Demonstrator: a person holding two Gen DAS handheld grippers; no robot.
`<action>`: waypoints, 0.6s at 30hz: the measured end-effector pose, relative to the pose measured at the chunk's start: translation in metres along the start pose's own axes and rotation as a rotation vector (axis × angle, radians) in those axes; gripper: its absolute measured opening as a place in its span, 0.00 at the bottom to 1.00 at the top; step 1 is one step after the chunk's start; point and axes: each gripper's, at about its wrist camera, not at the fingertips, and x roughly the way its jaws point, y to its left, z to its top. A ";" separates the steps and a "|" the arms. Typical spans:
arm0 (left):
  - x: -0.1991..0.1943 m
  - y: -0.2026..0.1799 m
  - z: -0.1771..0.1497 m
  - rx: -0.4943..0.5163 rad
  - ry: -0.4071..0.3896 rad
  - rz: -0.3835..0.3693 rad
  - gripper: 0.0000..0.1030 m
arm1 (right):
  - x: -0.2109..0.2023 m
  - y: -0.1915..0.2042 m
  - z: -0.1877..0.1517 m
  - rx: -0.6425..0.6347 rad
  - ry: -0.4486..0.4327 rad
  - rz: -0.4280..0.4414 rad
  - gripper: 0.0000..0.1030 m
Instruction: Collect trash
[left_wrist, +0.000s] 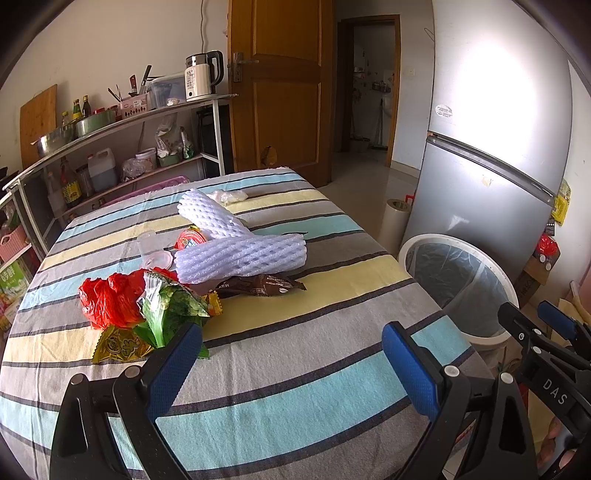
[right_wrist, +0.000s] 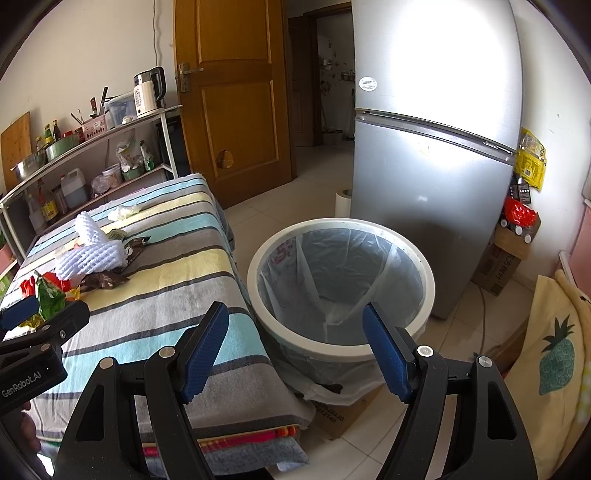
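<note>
Crinkled wrappers (left_wrist: 162, 310) beside netted foam sleeves (left_wrist: 240, 254)

A striped cloth (left_wrist: 295, 398) in blue, yellow and grey covers the table. Behind it a metal shelf (left_wrist: 122, 123) carries a white kettle (left_wrist: 201, 77), bottles, bowls and a wooden board (left_wrist: 38, 118). A brown door (left_wrist: 284, 81) stands beside a silver fridge (right_wrist: 436, 122). A pineapple-print bag (right_wrist: 554, 354) leans at the right.
</note>
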 end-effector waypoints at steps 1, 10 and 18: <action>0.000 0.000 0.000 0.000 -0.001 0.000 0.96 | 0.000 0.000 0.000 0.000 0.000 0.000 0.73; 0.000 0.000 0.000 0.000 0.001 -0.001 0.96 | 0.001 0.000 0.000 0.000 0.002 -0.001 0.73; 0.001 0.000 0.000 0.000 -0.002 0.000 0.96 | 0.001 0.001 0.000 0.000 0.003 -0.001 0.73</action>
